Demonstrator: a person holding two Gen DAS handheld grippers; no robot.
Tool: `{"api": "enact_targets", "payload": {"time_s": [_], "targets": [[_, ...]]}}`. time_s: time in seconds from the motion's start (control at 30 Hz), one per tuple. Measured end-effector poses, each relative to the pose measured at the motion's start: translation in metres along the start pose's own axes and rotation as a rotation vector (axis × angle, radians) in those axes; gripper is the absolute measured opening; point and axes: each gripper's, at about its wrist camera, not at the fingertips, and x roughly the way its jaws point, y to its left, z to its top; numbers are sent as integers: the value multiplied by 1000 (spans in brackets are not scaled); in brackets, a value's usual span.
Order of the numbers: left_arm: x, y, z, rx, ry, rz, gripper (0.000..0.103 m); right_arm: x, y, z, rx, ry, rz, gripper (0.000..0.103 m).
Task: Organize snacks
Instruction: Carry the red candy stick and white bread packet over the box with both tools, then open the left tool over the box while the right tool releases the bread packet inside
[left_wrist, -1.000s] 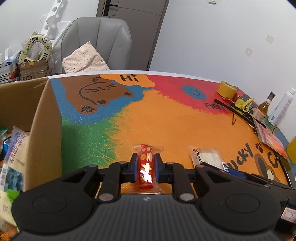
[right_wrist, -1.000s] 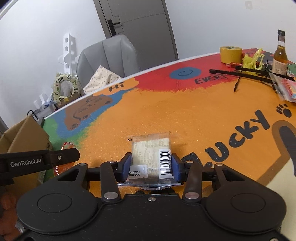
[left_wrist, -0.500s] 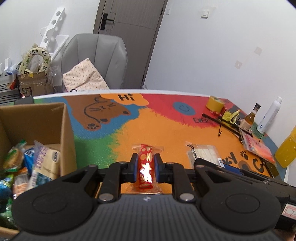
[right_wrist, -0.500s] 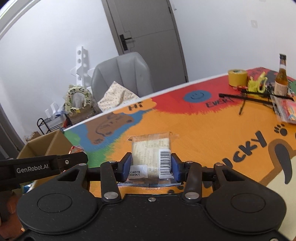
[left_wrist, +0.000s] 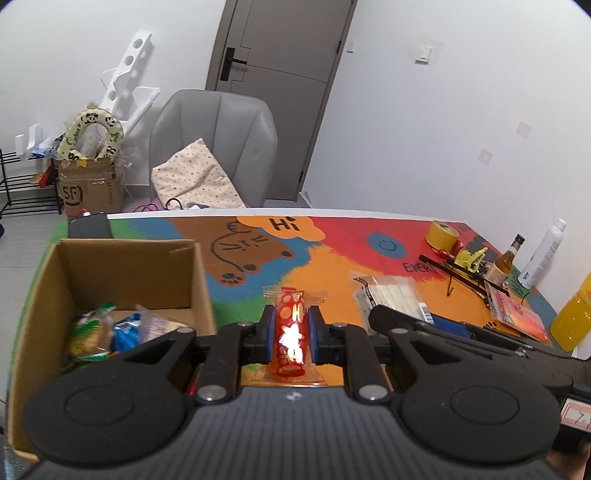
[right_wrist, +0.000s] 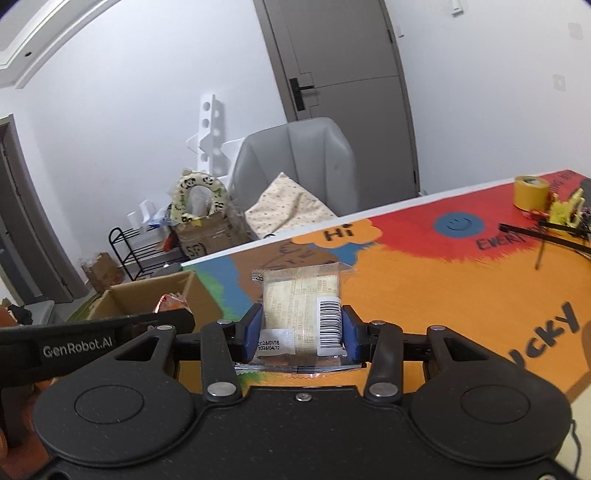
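Note:
My left gripper (left_wrist: 290, 332) is shut on a red snack packet (left_wrist: 290, 325) with gold patterns, held above the colourful table mat just right of an open cardboard box (left_wrist: 122, 266) that holds several snacks (left_wrist: 99, 332). My right gripper (right_wrist: 301, 332) is shut on a clear-wrapped pale biscuit pack (right_wrist: 301, 306) with a barcode label, held above the table. That pack (left_wrist: 388, 295) and the right gripper's body (left_wrist: 461, 332) show to the right in the left wrist view. The box (right_wrist: 147, 295) lies to the left in the right wrist view.
At the table's far right are a yellow tape roll (left_wrist: 441, 234), black rods (left_wrist: 458, 273), a brown bottle (left_wrist: 506, 260), a white bottle (left_wrist: 543, 254), an orange juice bottle (left_wrist: 574, 314) and a red packet (left_wrist: 517, 317). A grey chair (left_wrist: 218, 147) stands behind the table.
Both grippers have risen well above the table with their snacks held. The view now looks down into the box, and the left gripper has come nearer to its right wall.

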Motion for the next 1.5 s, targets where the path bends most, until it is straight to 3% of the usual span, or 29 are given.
{"api": "enact_targets", "payload": {"time_s": [0.63, 1.27, 1.4, 1.5], "targets": [[-32, 79, 8, -69, -41, 88, 16, 17, 77, 7, -84, 1, 86, 42], [-24, 143, 6, -166, -53, 66, 17, 50, 132, 6, -149, 62, 112, 43], [-22, 155, 7, -190, -57, 70, 17, 57, 136, 7, -144, 64, 118, 51], [-20, 160, 8, -198, -55, 69, 17, 59, 135, 7, -141, 64, 103, 51]]}}
